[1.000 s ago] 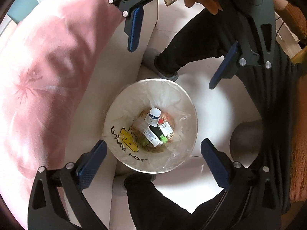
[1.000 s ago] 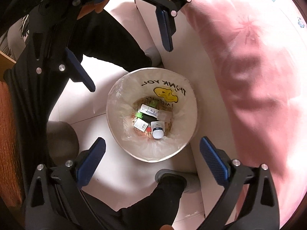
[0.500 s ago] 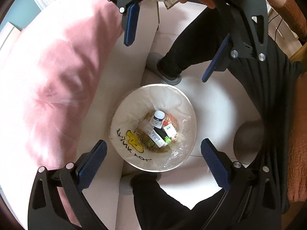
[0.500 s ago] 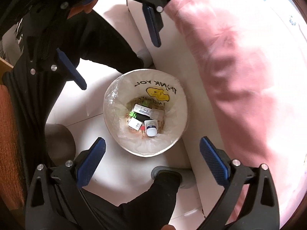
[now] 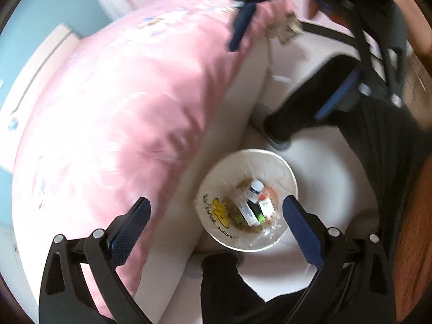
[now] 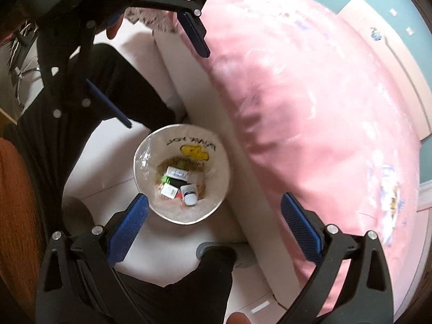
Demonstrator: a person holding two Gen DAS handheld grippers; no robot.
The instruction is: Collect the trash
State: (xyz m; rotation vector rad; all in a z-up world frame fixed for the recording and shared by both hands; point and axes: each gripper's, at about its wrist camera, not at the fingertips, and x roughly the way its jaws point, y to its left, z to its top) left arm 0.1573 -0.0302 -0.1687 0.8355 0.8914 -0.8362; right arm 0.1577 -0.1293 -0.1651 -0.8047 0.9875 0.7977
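Pink bedding (image 5: pixel 116 124) fills one side, beside a white floor. Below both my hand-held grippers, left (image 5: pixel 216 232) and right (image 6: pixel 216 229), released and empty, stands the trash bin (image 6: pixel 218 189) holding a small bottle (image 6: pixel 189 194) and packets.

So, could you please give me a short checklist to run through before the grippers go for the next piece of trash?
1. Left gripper open and empty: ok.
2. Right gripper open and empty: ok.
3. Trash bin upright on the floor beside the pink bedding: ok.
4. Dropped items inside the bin, white bottle and small boxes at the bottom: ok.
5. Room left in the bin: ok, contents lie low.
6. Next piece of trash located: cannot tell, none clearly in view.
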